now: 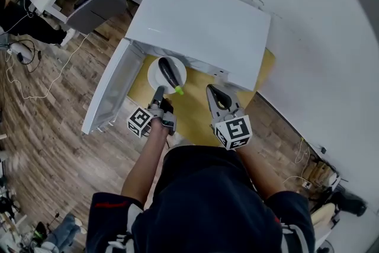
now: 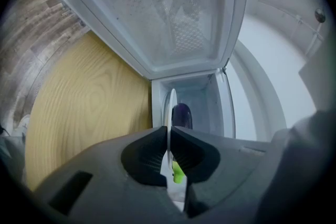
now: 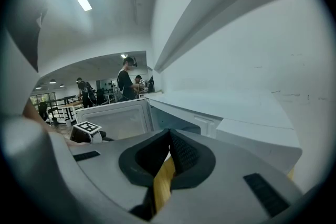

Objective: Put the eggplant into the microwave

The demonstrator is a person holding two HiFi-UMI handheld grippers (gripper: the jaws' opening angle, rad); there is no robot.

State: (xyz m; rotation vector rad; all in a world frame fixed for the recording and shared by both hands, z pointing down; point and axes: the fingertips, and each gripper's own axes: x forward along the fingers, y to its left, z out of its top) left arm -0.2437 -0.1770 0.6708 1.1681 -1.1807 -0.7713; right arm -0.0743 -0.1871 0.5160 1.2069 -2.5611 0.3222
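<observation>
**A:** Where does it all stand?

**B:** Your left tongs (image 1: pixel 159 92) are clamped on the near rim of the white plate (image 1: pixel 155 81). The eggplant (image 1: pixel 170 74) lies loose on that plate, green stem end toward you, right at the mouth of the microwave (image 1: pixel 201 26). It's at the opening, not clearly inside. Your right tongs (image 1: pixel 211 89) are closed on nothing, hovering over the yellow worktop (image 1: pixel 195 112) just beside the microwave's front.

**A:** So what could go wrong?

**B:** Mostly the plate. You hold it by one thin edge, so the weight hangs ahead of the grip. I'd expect it to sag or twist between the pads if you push fast. If it tilts, the eggplant is round and smooth and will likely roll off, onto the worktop or against the cavity wall.

**A:** Anything else?

**B:** The far rim could catch the sill of the opening and jolt the eggplant. The open door (image 1: pixel 109 89) stands to your left, near that arm, and a bump could swing it. Your right tongs are close to the plate's path too, so keep them clear or use them to steady it.
</observation>
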